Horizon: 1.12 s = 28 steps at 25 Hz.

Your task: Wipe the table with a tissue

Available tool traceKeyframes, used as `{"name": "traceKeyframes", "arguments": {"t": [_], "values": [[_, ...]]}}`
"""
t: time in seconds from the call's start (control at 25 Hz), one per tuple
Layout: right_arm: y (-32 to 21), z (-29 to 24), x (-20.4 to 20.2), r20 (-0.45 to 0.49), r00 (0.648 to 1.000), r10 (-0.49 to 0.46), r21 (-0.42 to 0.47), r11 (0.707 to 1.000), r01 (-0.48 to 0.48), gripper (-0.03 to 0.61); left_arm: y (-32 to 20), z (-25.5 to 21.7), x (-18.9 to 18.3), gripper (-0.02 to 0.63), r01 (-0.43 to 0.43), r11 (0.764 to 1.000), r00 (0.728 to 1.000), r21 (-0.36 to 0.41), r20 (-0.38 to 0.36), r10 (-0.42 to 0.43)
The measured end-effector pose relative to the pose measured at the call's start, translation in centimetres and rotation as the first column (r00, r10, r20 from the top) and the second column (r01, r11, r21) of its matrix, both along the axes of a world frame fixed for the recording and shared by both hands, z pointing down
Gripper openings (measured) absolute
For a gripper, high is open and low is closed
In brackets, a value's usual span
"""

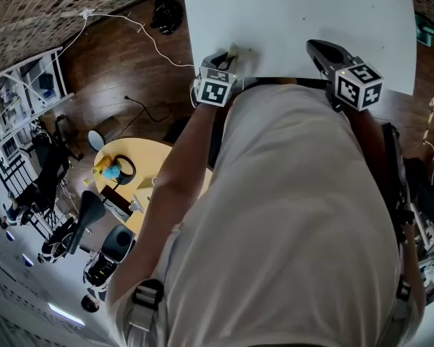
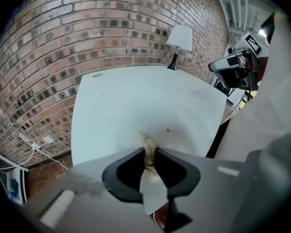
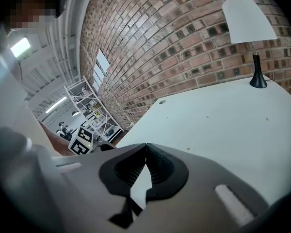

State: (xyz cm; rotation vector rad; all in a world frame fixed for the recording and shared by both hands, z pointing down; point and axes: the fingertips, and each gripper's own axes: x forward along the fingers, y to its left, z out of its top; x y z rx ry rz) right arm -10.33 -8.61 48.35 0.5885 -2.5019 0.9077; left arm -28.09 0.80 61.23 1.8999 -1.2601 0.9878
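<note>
Two tools: my left tool (image 2: 150, 151) is grasping the tissue. My right tool (image 3: 145, 147) is clenched, tips meeting with nothing between them.
Writing: none that I can read. The marker cubes (image 1: 359, 84) carry only black-and-white square patterns, with no words or brand.
Tissue (image 2: 149, 143): a small crumpled wad, beige to off-white, squeezed thin where the jaw tips pinch it.
Tissue's place: at the left tool's tips, down against the white table (image 2: 126, 101) and close to its near edge. A tiny yellowish speck (image 2: 168, 129) lies on the table near it.
Hidden: most of the wad sits between the jaws, so I cannot tell its full shape. In the head view my torso (image 1: 289, 215) covers the table's near edge.
Hard to make out: the wad is only a pale fleck in the head view.
Background: a white-shaded lamp (image 3: 248, 18) stands at the table's far side, before a brick wall (image 2: 87, 33).
</note>
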Motion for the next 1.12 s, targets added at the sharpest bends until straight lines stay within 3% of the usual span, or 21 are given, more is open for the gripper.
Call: {"name": "traceKeyframes", "arguments": {"t": [0.08, 0.24, 0.32, 0.48, 0.72, 1.0, 1.12], "values": [[0.1, -0.1, -0.6, 0.001, 1.0, -0.015, 0.005, 1.0, 0.015, 0.009, -0.1, -0.1, 0.4, 0.069, 0.01, 1.0, 0.999, 0.018, -0.037, -0.009], [0.7, 0.0, -1.4, 0.006, 1.0, -0.027, 0.003, 1.0, 0.027, 0.009, 0.8, -0.6, 1.1, 0.072, 0.078, 0.997, 0.976, 0.007, -0.203, -0.075], [0.9, -0.1, -1.6, 0.013, 1.0, -0.022, -0.005, 1.0, 0.022, 0.009, 1.7, -0.9, 0.8, 0.074, 0.111, 0.994, 0.967, 0.013, -0.234, -0.105], [1.4, 0.0, -1.6, 0.017, 1.0, -0.005, -0.017, 1.0, 0.006, 0.009, 3.7, -1.6, -1.5, 0.075, 0.196, 0.98, 0.963, 0.048, -0.197, -0.183], [2.5, 0.0, -1.1, 0.024, 0.999, 0.028, -0.025, 0.999, -0.028, 0.009, 4.5, -2.3, -5.7, 0.075, 0.32, 0.944, 0.937, 0.084, -0.174, -0.303], [4.5, -0.1, 0.1, 0.021, 0.996, 0.083, -0.025, 0.996, -0.082, 0.009, 3.0, -2.7, -5.5, 0.077, 0.225, 0.968, 0.972, 0.108, -0.101, -0.214], [4.3, 0.1, 1.1, 0.013, 0.994, 0.112, -0.028, 0.993, -0.111, 0.009, 1.8, -2.7, -3.6, 0.077, 0.146, 0.983, 0.986, 0.109, -0.102, -0.135]]}}
